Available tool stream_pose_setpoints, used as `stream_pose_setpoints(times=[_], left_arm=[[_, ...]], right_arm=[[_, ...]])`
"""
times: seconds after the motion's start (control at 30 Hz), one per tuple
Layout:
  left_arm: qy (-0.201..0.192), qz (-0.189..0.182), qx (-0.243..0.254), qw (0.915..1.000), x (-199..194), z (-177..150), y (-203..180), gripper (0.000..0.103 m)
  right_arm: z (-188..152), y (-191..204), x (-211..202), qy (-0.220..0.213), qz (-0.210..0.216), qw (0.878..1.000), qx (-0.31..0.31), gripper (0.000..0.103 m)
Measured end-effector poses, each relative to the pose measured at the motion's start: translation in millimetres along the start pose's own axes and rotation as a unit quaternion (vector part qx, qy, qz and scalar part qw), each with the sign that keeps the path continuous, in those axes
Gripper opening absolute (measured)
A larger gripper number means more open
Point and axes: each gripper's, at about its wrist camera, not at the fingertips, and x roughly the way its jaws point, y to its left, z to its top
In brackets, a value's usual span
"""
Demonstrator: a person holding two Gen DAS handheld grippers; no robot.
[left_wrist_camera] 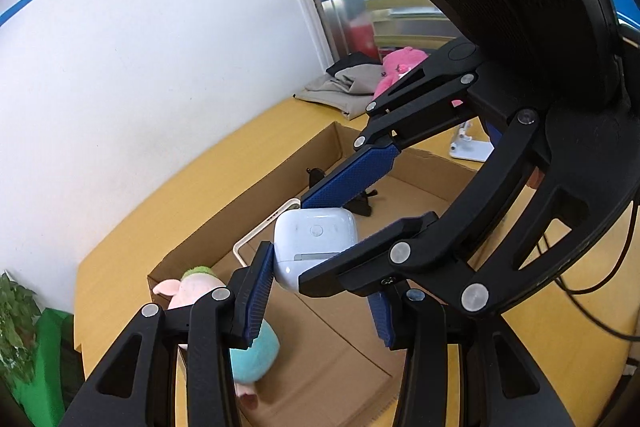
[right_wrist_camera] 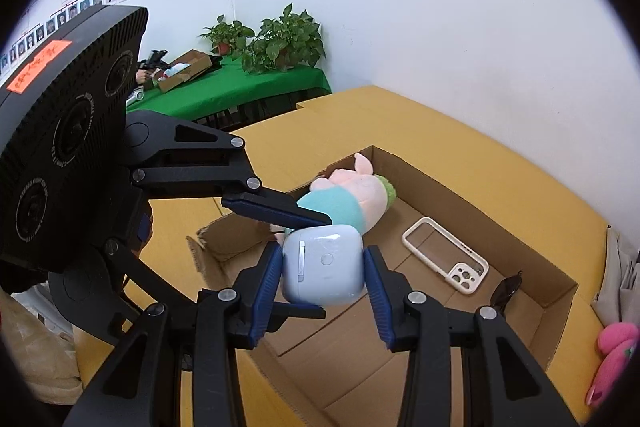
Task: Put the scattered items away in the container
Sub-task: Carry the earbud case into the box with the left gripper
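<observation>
Both grippers hold one white earbud case [right_wrist_camera: 323, 267] together, above the open cardboard box [right_wrist_camera: 472, 195]. From the right wrist view, the right gripper [right_wrist_camera: 323, 277] presses its blue pads on the two sides of the case, and the left gripper [right_wrist_camera: 298, 261] clamps it from above and below. In the left wrist view the left gripper [left_wrist_camera: 320, 301] has one blue pad against the case [left_wrist_camera: 316, 247], while the right gripper [left_wrist_camera: 320, 227] crosses in front.

Inside the box lie a plush pig [right_wrist_camera: 352, 193] with teal shirt, a clear phone case [right_wrist_camera: 446, 255] and dark sunglasses [right_wrist_camera: 506, 291]. On the yellow table [right_wrist_camera: 520, 171], outside the box, a pink plush toy [right_wrist_camera: 612, 359] rests.
</observation>
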Motion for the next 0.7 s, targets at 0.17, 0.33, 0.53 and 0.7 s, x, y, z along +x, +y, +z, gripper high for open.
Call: stream_pose_setpoints(times=[0.17,0.33,0.53,0.7], left_arm=[[0.025,-0.008,-0.003,0.9997,36.1,10.9,21.4,0.047],[0.062,-0.021,-0.006,0.9978,83.9,15.5,39.6,0.047],[0.113,-0.045,-0.006,0.9926,142.8,11.2,53.2,0.047],[0.151,-0.071,-0.018,0.9857,179.7,-3.0,49.5,0.047]], right_arm=[[8.1,-32.8,23.7,0.016,0.004,1.0,0.01,0.041],[2.9,-71.6,56.6,0.031,0.02,0.999,0.037,0.041],[-14.0,-111.7,103.8,0.062,0.033,0.995,0.069,0.041],[-33.4,-136.4,137.5,0.092,0.049,0.99,0.1,0.04]])
